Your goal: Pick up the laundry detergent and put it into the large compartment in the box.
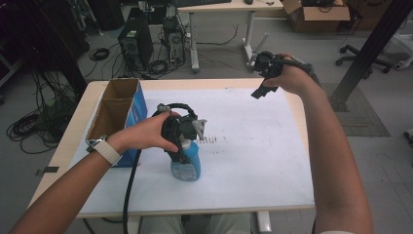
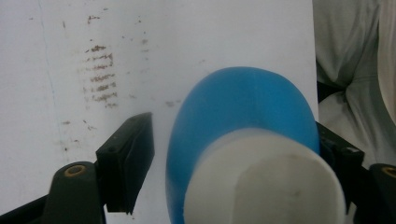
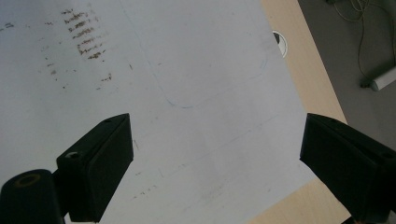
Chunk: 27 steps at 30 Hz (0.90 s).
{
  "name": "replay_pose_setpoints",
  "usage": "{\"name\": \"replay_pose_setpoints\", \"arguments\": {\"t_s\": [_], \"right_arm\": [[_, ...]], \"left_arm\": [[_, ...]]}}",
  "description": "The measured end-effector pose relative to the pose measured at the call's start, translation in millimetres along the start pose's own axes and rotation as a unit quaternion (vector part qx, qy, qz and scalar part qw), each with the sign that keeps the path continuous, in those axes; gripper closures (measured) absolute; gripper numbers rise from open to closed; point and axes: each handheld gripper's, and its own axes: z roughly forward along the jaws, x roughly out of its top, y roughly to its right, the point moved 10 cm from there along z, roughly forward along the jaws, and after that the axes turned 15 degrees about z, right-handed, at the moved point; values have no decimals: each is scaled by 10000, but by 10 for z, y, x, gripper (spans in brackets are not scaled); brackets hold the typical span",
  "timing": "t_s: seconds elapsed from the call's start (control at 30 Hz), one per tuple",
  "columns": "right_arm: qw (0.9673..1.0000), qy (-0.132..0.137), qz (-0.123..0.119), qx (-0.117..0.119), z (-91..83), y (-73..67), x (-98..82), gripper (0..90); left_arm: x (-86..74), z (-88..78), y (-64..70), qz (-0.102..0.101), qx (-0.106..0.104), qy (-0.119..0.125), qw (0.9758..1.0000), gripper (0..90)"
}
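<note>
High view: a blue bottle [image 1: 186, 164] with a white cap is seen standing upright on the white sheet [image 1: 253, 146] that covers the table [image 1: 297, 105], just right of an open cardboard box [image 1: 117, 114]. The left gripper [image 1: 184, 148] is held straight above it, pointing down, so the bottle's long axis runs up along the gripper's own line between the two jaws. In the left gripper view the bottle [image 2: 243, 140] is seen from above between the jaws: the right jaw is set against its blue shoulder, while a strip of sheet is seen between the left jaw and the bottle, so the grip is judged not yet made; the jaws are partly parted with the bottle between them. The right gripper [image 1: 263, 90] is held high over the far right corner of the table, well apart from the bottle, its jaws spread wide and nothing between them. The left hand is by far the nearer, and the coming move is judged to depend on the jaws closing squarely across the bottle's neck.
</note>
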Motion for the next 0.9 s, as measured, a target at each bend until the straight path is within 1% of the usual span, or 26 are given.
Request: {"name": "replay_pose_setpoints", "arguments": {"t_s": [0.03,0.13,0.17,0.2,0.23,0.27,0.3,0.33,0.37,0.43,0.5,0.67,0.7,0.73,0.83,0.9], "right_arm": [[10000,-6,13,-2,0,-2,-2,95],[10000,-1,7,1,-1,-2,0,95],[10000,-8,5,2,-2,-3,0,96],[10000,-2,9,3,-2,-4,2,96],[10000,-8,7,1,-2,-4,1,96],[10000,-5,10,2,0,-5,1,96],[10000,-8,18,4,1,-7,0,96],[10000,-10,20,6,2,-9,-1,96],[10000,-14,16,6,0,-10,0,96],[10000,-8,15,8,-1,-12,3,96],[10000,0,11,8,0,-14,4,96],[10000,4,18,-4,-10,-4,-6,96],[10000,0,16,-4,-11,-2,-8,96],[10000,-3,19,-2,-10,-2,-10,96],[10000,5,6,-5,-10,-5,-7,96],[10000,-1,18,-5,-11,-9,-9,96]], "left_arm": [[-2,-1,-12,53,25,-9,10000,267],[1,1,6,13,-11,2,10000,283],[4,-1,4,75,-17,8,10000,293],[10,-1,26,25,-66,32,10000,314],[14,-2,33,32,-73,43,10000,326],[15,-6,23,98,-56,44,9999,344],[16,-9,29,106,-66,39,9999,364],[17,-7,42,67,-82,49,9999,365],[18,-8,48,69,-86,35,9999,367],[22,-9,47,141,-84,49,9999,370],[17,-11,45,110,-111,79,9998,371],[21,-13,44,130,-98,13,9999,373],[21,-16,31,170,-72,4,9998,373],[22,-13,52,77,-133,10,9999,374],[19,-20,47,59,-109,-10,9999,375],[38,-75,44,-30,-102,89,9999,375]]}}
